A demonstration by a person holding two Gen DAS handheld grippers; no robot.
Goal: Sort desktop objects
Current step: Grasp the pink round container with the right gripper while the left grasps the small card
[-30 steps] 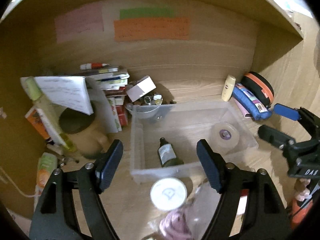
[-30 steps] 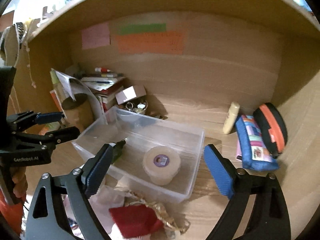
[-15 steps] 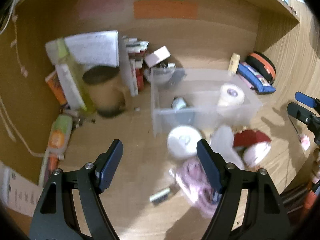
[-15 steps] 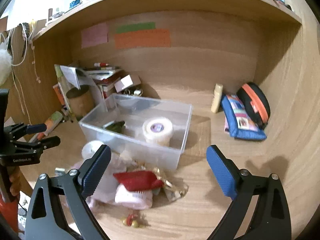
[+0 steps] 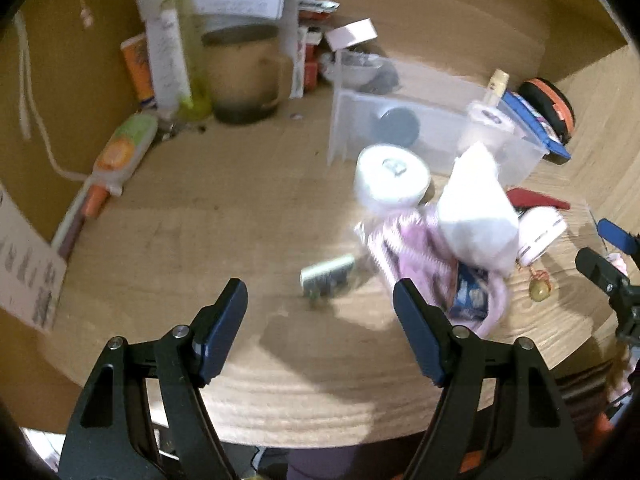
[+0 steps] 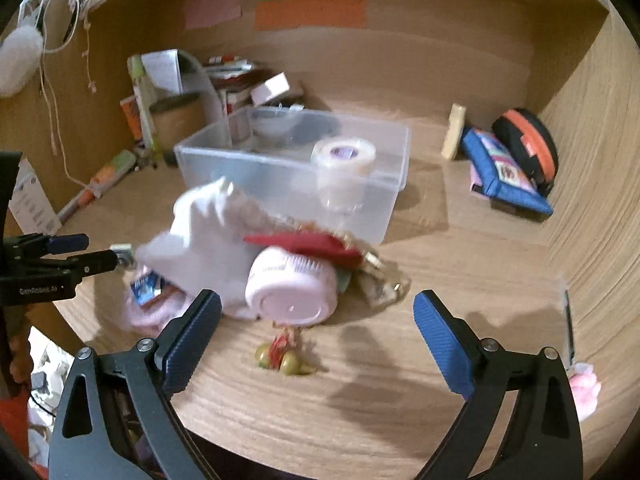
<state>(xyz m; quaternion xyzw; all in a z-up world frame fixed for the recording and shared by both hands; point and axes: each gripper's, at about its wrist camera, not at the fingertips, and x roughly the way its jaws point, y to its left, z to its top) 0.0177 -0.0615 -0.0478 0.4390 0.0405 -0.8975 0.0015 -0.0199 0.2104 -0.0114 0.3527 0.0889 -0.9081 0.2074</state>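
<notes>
A clear plastic bin (image 6: 384,208) (image 5: 516,156) stands mid-desk and holds a tape roll (image 6: 344,160) and a dark bottle (image 5: 396,126). In front of it lies a loose pile: a white cloth (image 6: 200,232) (image 5: 476,208), a pink round container (image 6: 288,284), a red pouch (image 6: 312,242), a white lidded jar (image 5: 390,180), a pink knit piece (image 5: 408,248), a small green-and-white block (image 5: 326,276) and a red-and-olive trinket (image 6: 280,354). My left gripper (image 5: 320,320) is open and empty, near the desk's front edge. My right gripper (image 6: 316,340) is open and empty, just short of the pile.
A brown mug (image 5: 244,76), papers and stacked books (image 6: 232,76) crowd the back left. A blue pouch (image 6: 504,172), an orange-black case (image 6: 528,144) and a cream tube (image 6: 454,132) lie at the back right. Tubes (image 5: 120,156) lie along the left wall.
Both grippers have drawn back from the bin toward the desk's front edge. The pile in front of the bin has come into full view. Both stay open.
</notes>
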